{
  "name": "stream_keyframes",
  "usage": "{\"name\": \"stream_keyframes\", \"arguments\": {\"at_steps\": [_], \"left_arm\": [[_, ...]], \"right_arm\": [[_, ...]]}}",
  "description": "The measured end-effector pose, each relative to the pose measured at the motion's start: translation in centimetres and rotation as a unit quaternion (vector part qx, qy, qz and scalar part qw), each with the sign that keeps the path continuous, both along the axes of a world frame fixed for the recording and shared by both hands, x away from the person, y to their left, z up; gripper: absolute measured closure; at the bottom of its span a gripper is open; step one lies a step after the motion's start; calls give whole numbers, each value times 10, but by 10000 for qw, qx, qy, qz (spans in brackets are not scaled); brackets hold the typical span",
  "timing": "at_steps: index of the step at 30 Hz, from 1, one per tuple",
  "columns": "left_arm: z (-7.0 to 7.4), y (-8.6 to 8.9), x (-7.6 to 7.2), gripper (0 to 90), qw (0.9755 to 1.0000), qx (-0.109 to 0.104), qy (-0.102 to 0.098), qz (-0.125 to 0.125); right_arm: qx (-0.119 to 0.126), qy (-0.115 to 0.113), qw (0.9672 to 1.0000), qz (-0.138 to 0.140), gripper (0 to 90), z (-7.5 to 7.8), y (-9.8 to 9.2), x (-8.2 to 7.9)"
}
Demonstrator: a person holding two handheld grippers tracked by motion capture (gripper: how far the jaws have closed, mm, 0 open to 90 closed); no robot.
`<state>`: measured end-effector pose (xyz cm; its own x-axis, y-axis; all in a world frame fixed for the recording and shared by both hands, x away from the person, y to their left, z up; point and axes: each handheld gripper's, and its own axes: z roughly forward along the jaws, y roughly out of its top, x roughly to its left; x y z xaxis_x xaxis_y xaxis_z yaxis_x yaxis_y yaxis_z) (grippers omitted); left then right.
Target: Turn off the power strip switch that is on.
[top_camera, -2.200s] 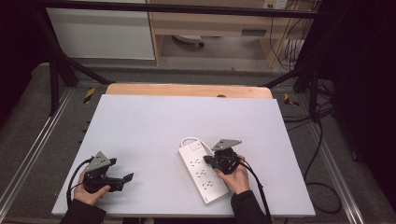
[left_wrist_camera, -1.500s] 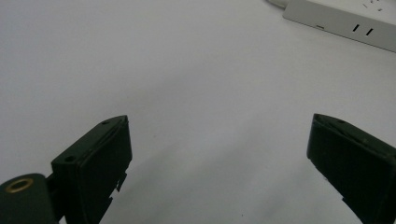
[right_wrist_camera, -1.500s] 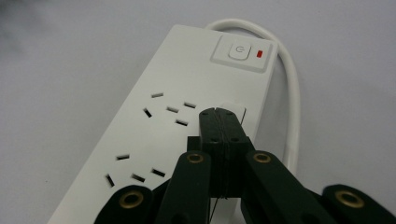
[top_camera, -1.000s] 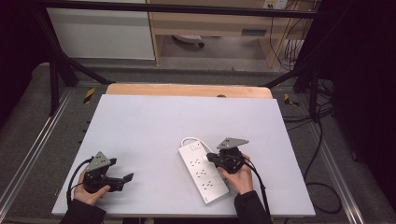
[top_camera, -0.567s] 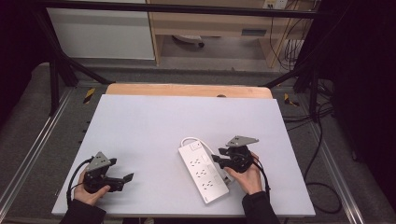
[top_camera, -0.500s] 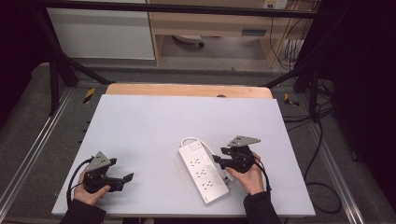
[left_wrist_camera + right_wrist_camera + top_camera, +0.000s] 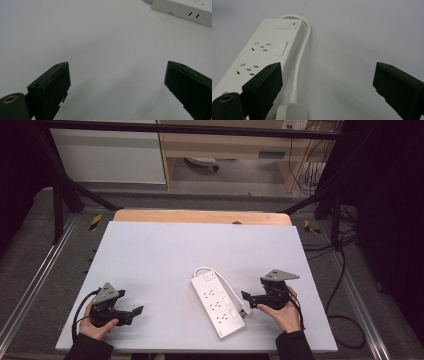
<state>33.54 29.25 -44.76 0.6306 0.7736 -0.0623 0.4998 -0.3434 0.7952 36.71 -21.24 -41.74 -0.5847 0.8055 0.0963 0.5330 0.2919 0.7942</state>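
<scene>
Right tool (image 7: pixel 248 298), seen from the high view, sits just beside the white power strip (image 7: pixel 217 303) on the bench (image 7: pixel 165 250), its jaws having just been opening and now released, nothing pressed between them. The left tool (image 7: pixel 135 312) rests well apart near the bench's left corner, also spread wide. My judgement is that the right hand has let go of the plug end; it should draw off level and clear of the cable so as not to drag it.

From the left gripper view, bare bench lies between the jaws and the strip's edge (image 7: pixel 185 11) shows far off.

In the right gripper view, unlike from above, the cable (image 7: pixel 299 57) curls along the strip (image 7: pixel 262 55) to its plug (image 7: pixel 292 112), with a red-marked switch (image 7: pixel 289 24).
</scene>
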Motion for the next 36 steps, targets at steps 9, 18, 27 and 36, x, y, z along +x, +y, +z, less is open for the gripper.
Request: {"name": "stream_keyframes", "arguments": {"at_steps": [9,18,27,36], "left_arm": [[0,0,0,63,10000,8,13,-11],[-1,-1,0,63,10000,10,23,-18],[-1,-2,0,63,10000,36,39,-41],[-1,-3,0,63,9999,40,57,-81]], "right_arm": [[0,63,9999,-132,16,-7,-27,-10],[-123,177,9996,-168,7,-18,-48,-17],[-188,221,9995,-118,7,-31,-65,-27],[-319,247,9992,-2,7,-37,-70,-33]]}}
